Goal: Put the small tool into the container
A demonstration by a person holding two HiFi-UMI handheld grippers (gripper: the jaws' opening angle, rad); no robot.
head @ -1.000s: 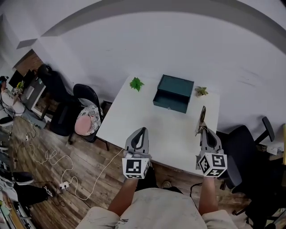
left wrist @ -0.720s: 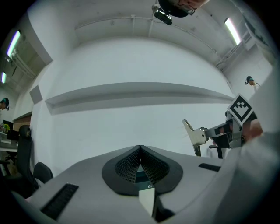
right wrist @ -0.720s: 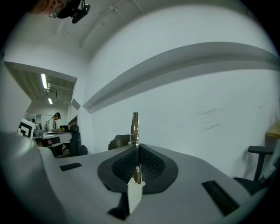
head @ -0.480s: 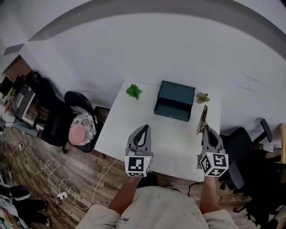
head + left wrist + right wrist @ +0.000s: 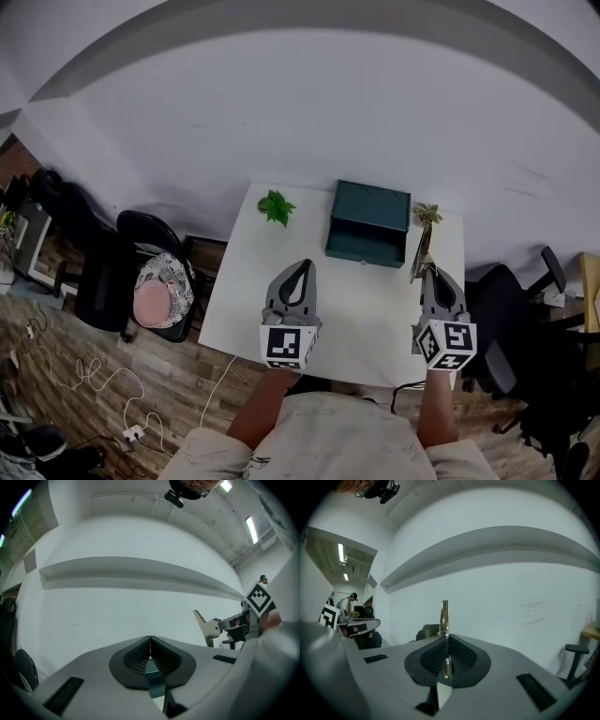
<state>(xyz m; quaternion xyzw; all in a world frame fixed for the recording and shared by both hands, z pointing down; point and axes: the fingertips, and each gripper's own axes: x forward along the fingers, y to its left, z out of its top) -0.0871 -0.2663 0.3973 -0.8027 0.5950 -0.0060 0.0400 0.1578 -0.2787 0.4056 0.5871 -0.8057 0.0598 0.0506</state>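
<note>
My right gripper (image 5: pixel 429 272) pinches the thin, flat, brass-coloured metal tool (image 5: pixel 424 246) (left gripper (image 5: pixel 300 269) closed, empty); it isn't yet in the dark teal open box (image 5: pixel 367 225) ahead.

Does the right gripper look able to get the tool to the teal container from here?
Probably yes: the right gripper, shut on the small tool, hovers just off the teal container's right front corner, with only bare white table between them.

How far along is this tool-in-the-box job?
Done: the small tool is picked up, clamped in the right gripper. In hand: it is held in the air over the table, outside the teal container. Left: placing it inside.
</note>
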